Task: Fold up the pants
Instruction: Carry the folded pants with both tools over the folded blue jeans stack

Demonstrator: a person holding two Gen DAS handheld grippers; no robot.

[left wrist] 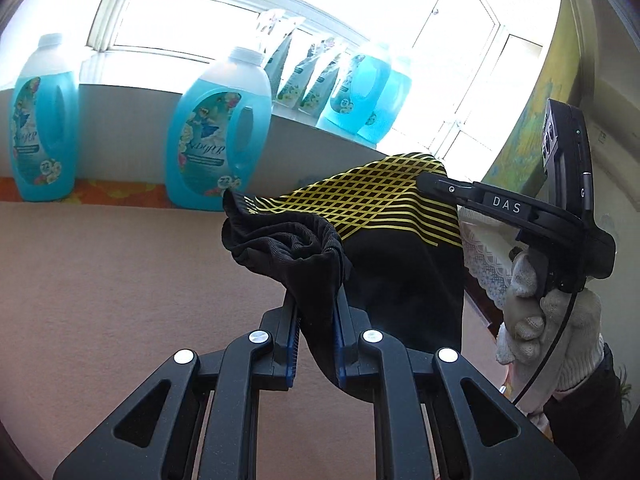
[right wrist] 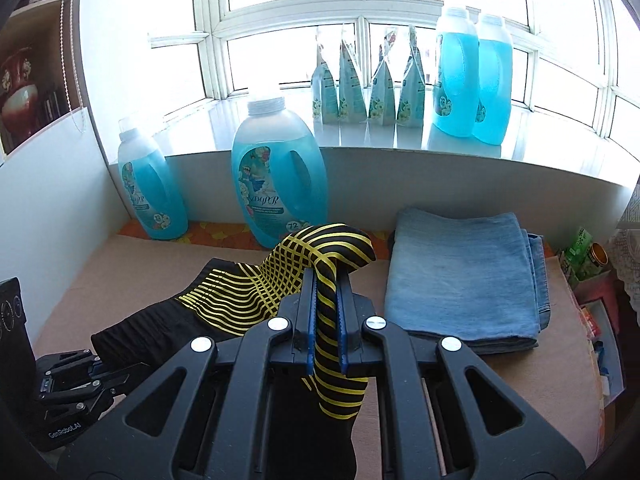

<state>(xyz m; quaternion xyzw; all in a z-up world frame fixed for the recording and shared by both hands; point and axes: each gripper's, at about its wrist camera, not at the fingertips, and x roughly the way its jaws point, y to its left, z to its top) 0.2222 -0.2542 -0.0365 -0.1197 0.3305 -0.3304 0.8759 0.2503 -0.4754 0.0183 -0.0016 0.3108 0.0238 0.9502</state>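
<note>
Black fabric with yellow lattice: the pants (left wrist: 384, 216) are held lifted above the pinkish table surface (left wrist: 112, 280), stretched between the two grippers.
Left gripper (left wrist: 316, 312): its jaws are clamped narrowly on a bunched black part of the pants, which is gathered above the fingertips.
Right gripper (right wrist: 326, 300): its jaws are closed on a yellow-striped part of the pants; the cloth is draped over the tips and hangs down between the fingers.
Right gripper from the left wrist view: it is seen at the right edge, gripped by a white knitted glove (left wrist: 532, 304).
Left gripper from the right wrist view: it is seen low at the left edge, with the black fabric running to it.
Folded jeans (right wrist: 464, 272): a blue denim stack is laid on the table, right of the pants.
Blue detergent bottles (right wrist: 276, 176): two are stood at the table's back edge, and two more on the windowsill (right wrist: 400, 140) beside a row of pouches (right wrist: 368, 84).
</note>
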